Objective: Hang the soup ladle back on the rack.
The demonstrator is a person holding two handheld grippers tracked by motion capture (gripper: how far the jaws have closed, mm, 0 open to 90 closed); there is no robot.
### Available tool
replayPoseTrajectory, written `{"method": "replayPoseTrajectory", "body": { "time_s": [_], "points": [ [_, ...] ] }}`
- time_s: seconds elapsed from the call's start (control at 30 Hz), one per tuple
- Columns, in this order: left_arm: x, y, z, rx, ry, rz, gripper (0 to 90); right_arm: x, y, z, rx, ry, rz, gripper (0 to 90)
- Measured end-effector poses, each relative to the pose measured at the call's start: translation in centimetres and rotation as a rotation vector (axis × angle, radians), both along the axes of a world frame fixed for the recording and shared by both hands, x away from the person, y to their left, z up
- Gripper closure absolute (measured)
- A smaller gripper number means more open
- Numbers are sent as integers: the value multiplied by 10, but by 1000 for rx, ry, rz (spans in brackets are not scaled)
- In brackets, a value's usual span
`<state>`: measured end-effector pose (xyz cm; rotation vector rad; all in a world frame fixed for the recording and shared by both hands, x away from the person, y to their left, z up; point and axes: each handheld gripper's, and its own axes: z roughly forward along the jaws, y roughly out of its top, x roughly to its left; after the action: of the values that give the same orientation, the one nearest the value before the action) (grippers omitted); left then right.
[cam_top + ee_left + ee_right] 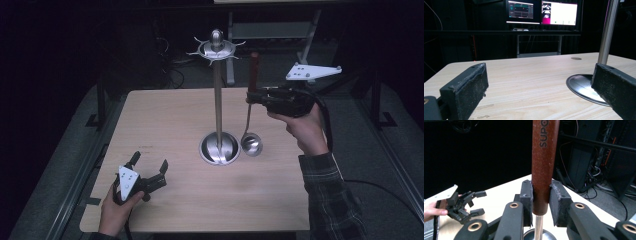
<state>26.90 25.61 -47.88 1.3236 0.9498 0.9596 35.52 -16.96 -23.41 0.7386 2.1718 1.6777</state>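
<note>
A ladle (251, 142) with a reddish-brown handle (544, 165) hangs upright above the table, its steel bowl just right of the rack's base. My right gripper (251, 96) is shut on that handle; the pads press both sides of it (541, 200). A chrome utensil stand (218, 100) rises from a round base (219, 148) at the table's middle, with hooks around its top (216, 50). My left gripper (150, 167) rests low at the table's front left, open, with nothing between its jaws. Its view looks across the tabletop to the stand's pole (607, 32) and base (581, 86).
The wooden table (165, 125) has bare surface left of and in front of the stand. Beyond it stand dark frames and cables; lit monitors (541, 12) glow at the far side. A person's plaid sleeve (330, 195) comes in at the bottom right.
</note>
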Motion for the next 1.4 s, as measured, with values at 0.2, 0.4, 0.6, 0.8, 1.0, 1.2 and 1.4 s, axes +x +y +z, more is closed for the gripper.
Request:
{"method": "replayPoseTrajectory", "body": {
  "time_s": [0.2, 0.4, 0.6, 0.8, 1.0, 1.2, 1.4],
  "points": [
    [0, 0, 0, 0, -2, 0, 3, 2, 9, 6, -13, -15, 15, 734],
    [0, 0, 0, 0, -1, -1, 3, 7, 15, 6, -24, -9, 23, 734],
    [0, 0, 0, 1, -4, -1, 2, 13, 23, 5, -33, 3, 28, 734],
    [0, 0, 0, 1, -7, -4, 2, 20, 31, 3, -43, 14, 35, 734],
    [0, 0, 0, 0, -5, -3, 3, 22, 35, 0, -39, 15, 36, 733],
    [0, 0, 0, 6, -6, -1, 3, 22, 34, 1, -36, 21, 40, 717],
    [0, 0, 0, 1, 5, 4, 3, 20, 26, 0, -38, 40, 39, 640]
  ]
}}
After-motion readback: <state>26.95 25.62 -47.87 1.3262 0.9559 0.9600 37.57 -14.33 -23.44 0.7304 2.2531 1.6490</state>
